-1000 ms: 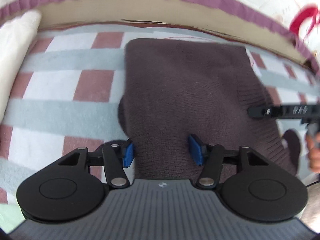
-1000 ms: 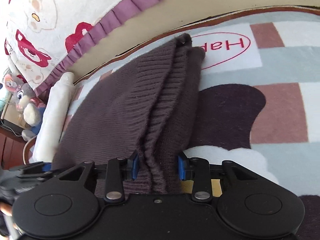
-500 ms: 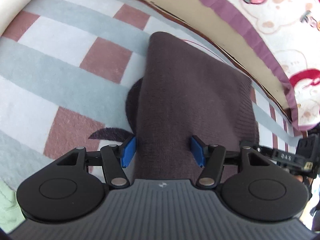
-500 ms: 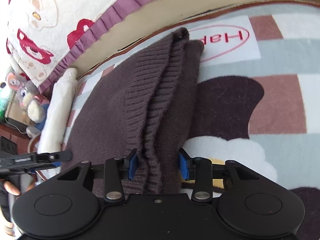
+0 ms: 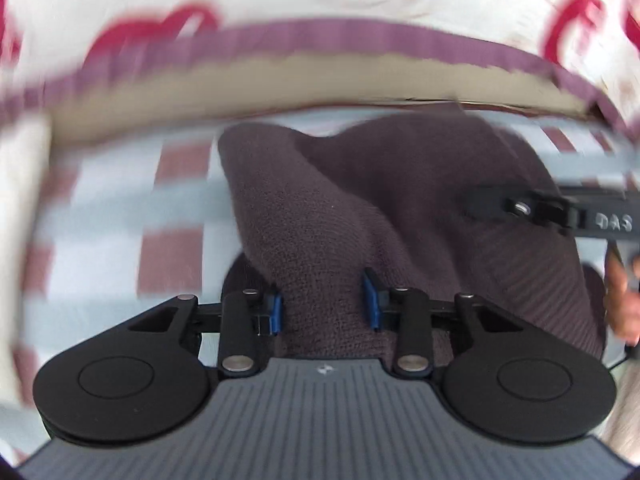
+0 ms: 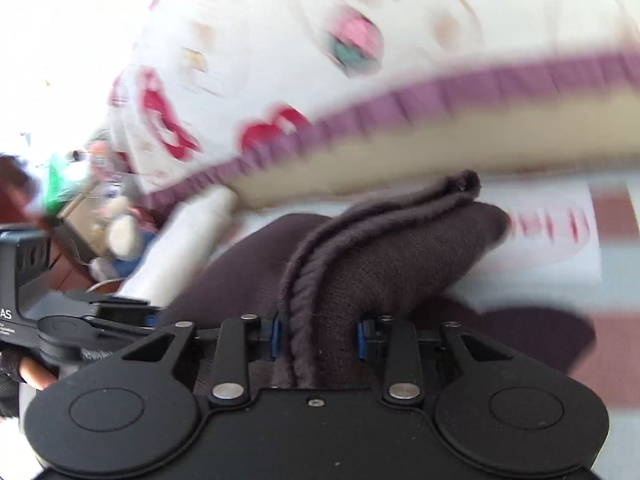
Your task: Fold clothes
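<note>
Knitwear, one item: dark brown sweater (image 5: 360, 216), folded in layers, shown at centre frame in both wrist views, partly raised from a checked blanket (image 5: 176, 208).

Handling, as judged: soft, limp, light and not fragile; sagging is expected wherever it is unsupported, and layers may slide apart. Best taken at the doubled near edge, all thicknesses together.

Left gripper (image 5: 325, 305): jaws have just been closing, narrowed, and a bunched fold is pinched between the blue pads.

Right gripper (image 6: 318, 336): jaws likewise just closing, and the ribbed hem edge (image 6: 298, 300) is clamped.

Surroundings: purple-trimmed printed bedding (image 5: 320, 40) blurred across upper frame; plush toy (image 6: 120, 232) at left of right view.
</note>
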The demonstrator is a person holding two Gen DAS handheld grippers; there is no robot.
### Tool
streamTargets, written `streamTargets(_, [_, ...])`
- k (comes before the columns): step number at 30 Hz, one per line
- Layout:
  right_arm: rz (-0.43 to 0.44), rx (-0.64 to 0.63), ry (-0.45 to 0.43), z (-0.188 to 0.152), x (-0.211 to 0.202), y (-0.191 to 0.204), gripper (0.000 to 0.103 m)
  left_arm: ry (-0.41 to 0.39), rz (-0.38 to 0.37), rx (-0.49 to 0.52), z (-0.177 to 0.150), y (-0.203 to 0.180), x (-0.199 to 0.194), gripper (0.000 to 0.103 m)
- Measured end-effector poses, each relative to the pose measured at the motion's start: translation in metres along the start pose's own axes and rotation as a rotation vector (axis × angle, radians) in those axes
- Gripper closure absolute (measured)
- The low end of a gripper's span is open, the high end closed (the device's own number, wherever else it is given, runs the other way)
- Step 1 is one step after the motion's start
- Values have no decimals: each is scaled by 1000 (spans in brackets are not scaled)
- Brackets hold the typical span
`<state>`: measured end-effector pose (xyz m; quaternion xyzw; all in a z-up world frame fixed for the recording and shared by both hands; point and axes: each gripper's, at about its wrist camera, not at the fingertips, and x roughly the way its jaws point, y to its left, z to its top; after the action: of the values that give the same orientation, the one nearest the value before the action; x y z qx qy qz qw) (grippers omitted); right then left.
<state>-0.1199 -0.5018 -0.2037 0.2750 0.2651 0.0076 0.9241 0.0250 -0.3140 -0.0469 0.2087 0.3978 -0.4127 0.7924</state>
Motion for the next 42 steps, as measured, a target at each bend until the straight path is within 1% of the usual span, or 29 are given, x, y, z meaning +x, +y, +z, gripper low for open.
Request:
streamTargets(2, [-102,21,45,-1,11,-11,66,36,21,28,2,-5,8,67])
streamTargets(3, [-124,47,63,-1,14,-18,66,54,24,39,2,-5,13,66])
streamTargets(4, [-139,74,79,-1,17,-25,66,65,20,53,1,-2,16,64])
streamTargets(6, [-116,123,93,0,16,-33,65,86,-3,55,-1,6,21,62])
streamTargets(9, [-84,197,114,3,14,-43,60,130,-127,-169,-2,43,31,53])
streamTargets(11, [-60,268,141,3,13,-47,57,156,-242,-384,-10,71,42,37])
streamTargets(13, [-13,340,167,-1,11,-55,54,177,-344,-599,-21,97,54,34])
streamTargets(14, [1,374,178,-4,13,-59,54,178,-363,-651,-24,105,58,34])
streamTargets(15, [12,403,185,-6,16,-63,53,181,-367,-658,-24,107,60,33])
streamTargets(17, [38,424,199,-9,25,-67,49,194,-338,-598,-22,101,64,33])
streamTargets(18, [37,402,190,-11,31,-66,48,205,-311,-543,-20,92,67,29])
streamTargets(19, [29,364,208,-13,40,-62,47,217,-283,-488,-18,83,70,17])
streamTargets(21, [-15,254,216,-16,51,-47,47,230,-231,-383,-14,64,76,16])
streamTargets(22, [-28,189,200,-16,49,-37,55,218,-214,-344,-13,57,76,17])
streamTargets(23, [-39,122,179,-16,46,-27,61,204,-201,-303,-10,52,73,28])
streamTargets(24, [-40,62,143,-15,40,-17,66,192,-187,-254,-8,48,68,34])
streamTargets(25, [-29,23,103,-13,33,-9,68,191,-168,-211,-5,44,63,43])
streamTargets(26, [-7,-21,68,-12,26,1,69,202,-143,-176,-1,41,58,48])
streamTargets(28, [17,-112,54,-13,24,20,69,219,-90,-123,4,32,49,57])
streamTargets(29, [26,-152,55,-14,26,29,69,216,-60,-76,5,24,44,59])
streamTargets(30, [10,-169,64,-15,30,32,69,200,-25,1,3,12,41,60])
streamTargets(32, [-87,-146,105,-13,38,26,69,166,30,133,0,-10,34,60])
streamTargets(33, [-113,-107,123,-13,39,17,68,143,32,160,-2,-16,32,60])
streamTargets(34, [-132,-61,141,-12,39,6,68,120,33,187,-4,-22,30,57])
streamTargets(35, [-126,-6,149,-13,38,-4,68,110,25,192,-6,-21,30,45])
streamTargets(37, [-108,74,158,-14,35,-17,65,125,-14,144,-6,-6,40,35])
streamTargets(38, [-104,88,160,-15,34,-19,63,142,-44,81,-6,6,45,28])
streamTargets(40, [-103,108,163,-14,33,-22,58,196,-134,-145,-6,40,57,23])
streamTargets(42, [-73,157,171,-14,33,-30,55,227,-229,-324,-9,66,66,21])
